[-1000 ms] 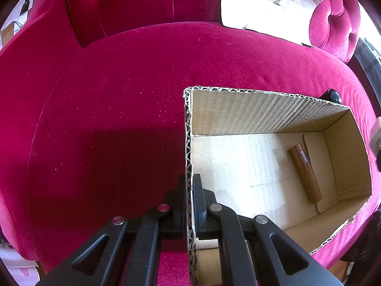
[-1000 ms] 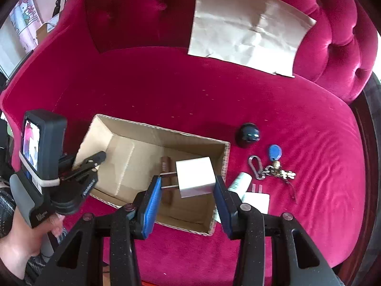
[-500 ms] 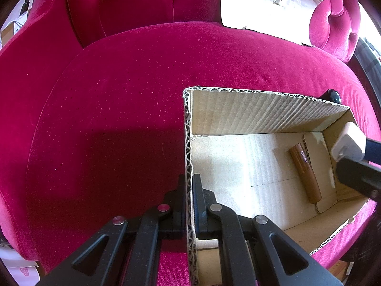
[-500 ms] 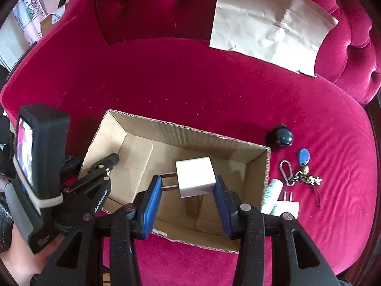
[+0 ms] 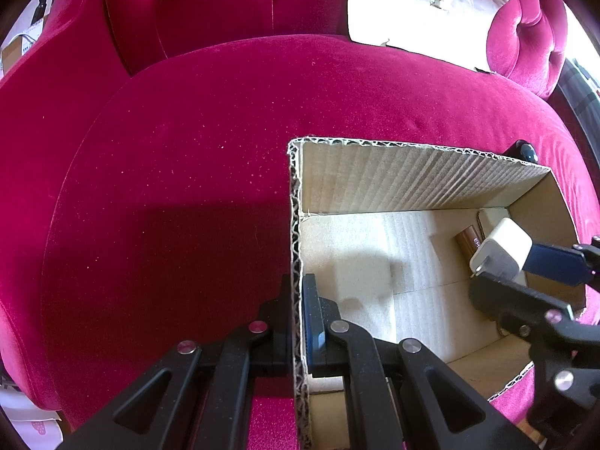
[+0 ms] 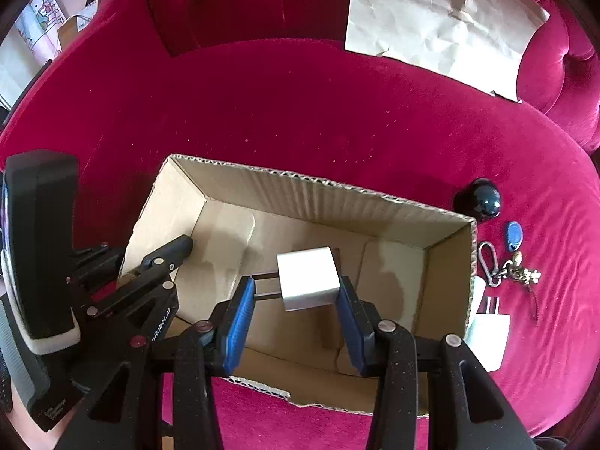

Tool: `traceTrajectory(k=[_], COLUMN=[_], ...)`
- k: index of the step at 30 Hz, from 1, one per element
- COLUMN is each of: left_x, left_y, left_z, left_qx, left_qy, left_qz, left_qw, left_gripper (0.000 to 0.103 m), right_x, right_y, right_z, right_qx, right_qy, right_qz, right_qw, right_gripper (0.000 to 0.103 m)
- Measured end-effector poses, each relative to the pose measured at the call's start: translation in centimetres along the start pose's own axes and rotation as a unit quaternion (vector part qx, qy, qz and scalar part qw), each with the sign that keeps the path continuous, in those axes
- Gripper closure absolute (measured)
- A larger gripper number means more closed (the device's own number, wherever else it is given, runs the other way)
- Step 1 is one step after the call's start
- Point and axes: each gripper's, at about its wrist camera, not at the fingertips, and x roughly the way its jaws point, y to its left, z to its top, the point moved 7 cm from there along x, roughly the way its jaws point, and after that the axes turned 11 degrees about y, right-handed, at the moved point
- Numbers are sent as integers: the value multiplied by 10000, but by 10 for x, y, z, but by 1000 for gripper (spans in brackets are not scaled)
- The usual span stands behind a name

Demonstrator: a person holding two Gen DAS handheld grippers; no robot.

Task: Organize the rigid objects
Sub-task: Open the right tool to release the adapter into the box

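While my left gripper (image 5: 298, 311) clamps the open brown cardboard box's (image 6: 337, 195) wall, my right gripper (image 6: 296, 300) holds the white cube-shaped plug charger (image 6: 307, 277) inside it.

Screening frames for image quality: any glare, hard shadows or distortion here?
Left wrist view: paper sheet blown out white; hard shadow on the box floor. Right wrist view: evenly lit, sharp, white charger readable. Both views: strong fisheye bending, dark corners.
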Motion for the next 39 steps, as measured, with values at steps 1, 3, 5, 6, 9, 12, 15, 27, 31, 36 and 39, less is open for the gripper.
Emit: traceTrajectory(k=[1, 3, 5, 6, 9, 12, 15, 27, 31, 36, 39], left_x=[0, 0, 0, 0, 0, 0, 1, 1, 1, 1, 1], left_y=[0, 0, 0, 0, 0, -1, -1, -2, -1, -2, -2], left_z=[0, 0, 0, 0, 0, 0, 0, -1, -1, -1, -1], left_qx=[-3, -4, -8, -4, -1, 4, -2, -11, -5, -6, -5], left_qy=[0, 0, 0, 0, -1, -2, -1, 0, -5, -8, -8], left_qz=[-2, -3, -4, -2, 0, 3, -6, -13, -12, -7, -11], left_qw=[10000, 10000, 10000, 10000, 10000, 10000, 10000, 10000, 10000, 10000, 10000], left_gripper=[98, 98, 98, 98, 98, 99, 99, 99, 99, 99, 99], right_x=[1, 3, 5, 5, 4, 0, -2, -10, -15, -33, -41], right_y=[1, 2, 3, 3, 2, -1, -5, -9, -12, -25, -34], right_z=[0, 0, 1, 2, 4, 5, 7, 6, 1, -2, -1], right_qx=[0, -5, 1, -2, 24, 38, 29, 26, 68, 104, 157], right_qy=[12, 27, 34, 23, 12, -22, -79, -171, -148, -291, -342], right_qz=[11, 36, 51, 58, 74, -30, -161, -96, -54, -115, -168], right_qw=[10000, 10000, 10000, 10000, 10000, 10000, 9998, 9998, 9999, 9995, 9992], right_gripper=[56, 56, 56, 56, 54, 41, 28, 0, 0, 0, 0])
